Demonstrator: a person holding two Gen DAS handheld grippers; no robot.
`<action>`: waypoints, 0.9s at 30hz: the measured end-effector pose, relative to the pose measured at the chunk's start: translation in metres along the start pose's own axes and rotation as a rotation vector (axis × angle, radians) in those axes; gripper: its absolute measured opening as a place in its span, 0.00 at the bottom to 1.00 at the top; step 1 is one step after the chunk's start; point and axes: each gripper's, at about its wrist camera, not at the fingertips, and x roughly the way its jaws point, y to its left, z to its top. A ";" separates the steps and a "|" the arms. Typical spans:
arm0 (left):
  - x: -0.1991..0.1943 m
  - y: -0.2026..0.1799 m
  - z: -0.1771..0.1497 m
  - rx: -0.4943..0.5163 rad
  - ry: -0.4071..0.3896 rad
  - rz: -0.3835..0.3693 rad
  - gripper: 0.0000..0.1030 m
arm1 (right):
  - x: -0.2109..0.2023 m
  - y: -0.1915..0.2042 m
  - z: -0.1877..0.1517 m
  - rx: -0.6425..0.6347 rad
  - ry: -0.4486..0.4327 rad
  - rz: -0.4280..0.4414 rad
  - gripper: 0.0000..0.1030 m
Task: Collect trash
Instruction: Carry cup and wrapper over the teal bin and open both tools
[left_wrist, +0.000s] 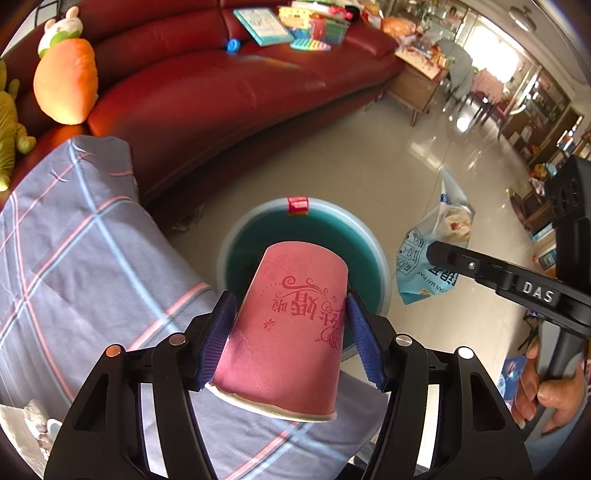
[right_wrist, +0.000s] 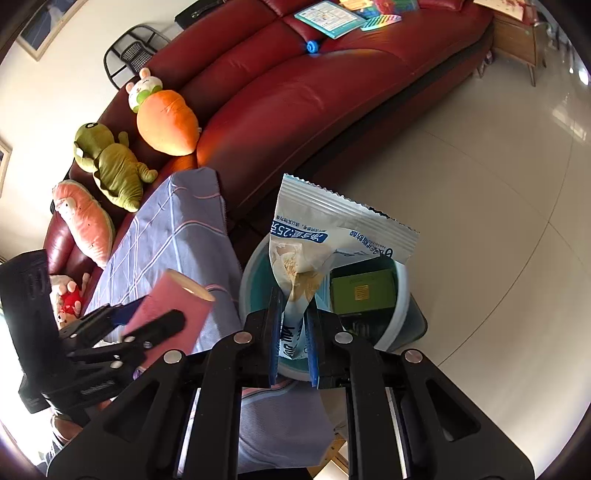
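"DAS" in raised white letters on the black arm of the right claw (left_wrist: 436, 254), seen from the left wrist; red decorative Chinese characters with swirls, upside down, on the pink paper cup (left_wrist: 291, 332), not surely readable; upside down on the blue-and-white snack bag (right_wrist: 325, 236), a blue band reading "净含量:25克", smaller Chinese print beside it too fine to make out; on the same bag in the left view, Latin letters "AN MAI PAN", partly cut off
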 end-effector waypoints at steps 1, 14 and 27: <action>0.003 -0.002 0.000 -0.002 0.007 0.006 0.63 | 0.000 -0.002 0.001 0.000 0.001 -0.001 0.11; 0.014 0.010 -0.004 -0.034 0.033 0.072 0.86 | 0.017 -0.008 0.003 0.005 0.035 0.012 0.11; -0.002 0.025 -0.018 -0.073 0.016 0.055 0.87 | 0.045 0.011 0.001 -0.043 0.125 -0.007 0.44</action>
